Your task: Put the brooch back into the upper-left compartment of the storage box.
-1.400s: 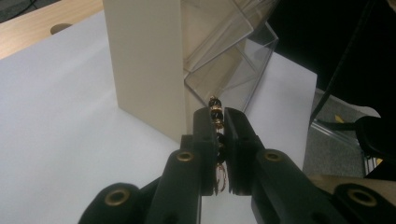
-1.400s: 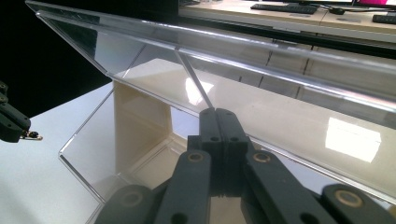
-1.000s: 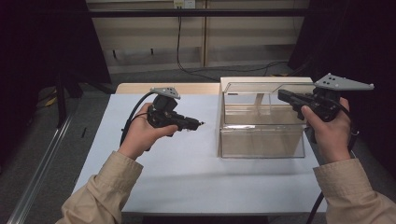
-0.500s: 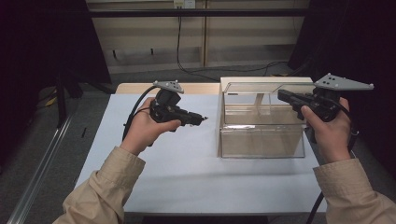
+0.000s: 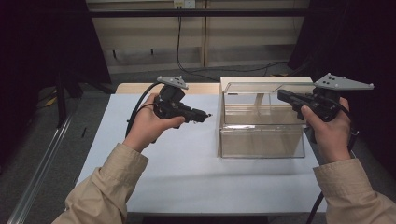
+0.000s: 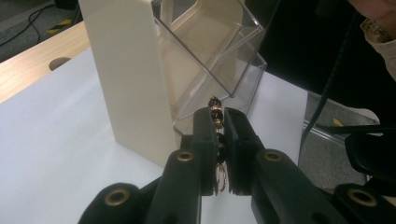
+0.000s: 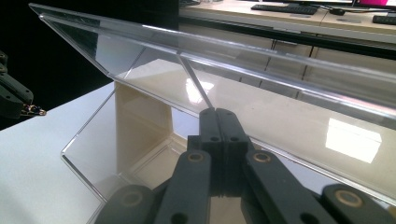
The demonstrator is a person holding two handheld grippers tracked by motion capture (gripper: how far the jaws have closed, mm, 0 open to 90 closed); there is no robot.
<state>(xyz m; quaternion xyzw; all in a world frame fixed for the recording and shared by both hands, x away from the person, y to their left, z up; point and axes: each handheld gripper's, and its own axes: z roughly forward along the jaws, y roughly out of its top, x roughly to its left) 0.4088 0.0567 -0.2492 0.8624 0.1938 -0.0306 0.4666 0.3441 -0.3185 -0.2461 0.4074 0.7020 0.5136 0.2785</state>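
Observation:
A clear box (image 5: 261, 140) with cream end walls stands on the right half of the white table (image 5: 187, 177). Its clear lid (image 7: 280, 88) is tilted up, and my right gripper (image 7: 217, 113) is shut on the lid's thin edge; from above, this gripper (image 5: 281, 94) sits over the box's right side. My left gripper (image 6: 217, 115) is shut on a short string of black and gold beads (image 6: 215, 106), whose end pokes out past the tips. In the high view the left gripper (image 5: 205, 114) hovers just left of the box, pointing at it.
A cream side wall (image 6: 135, 84) of the box faces the left gripper. The wooden table edge (image 5: 201, 87) runs behind the white sheet. Cables (image 5: 180, 42) hang at the back. Dark curtains flank both sides.
My left gripper has moved a little to the right and farther back with the beads, closer to the box. The right gripper and lid have stayed still.

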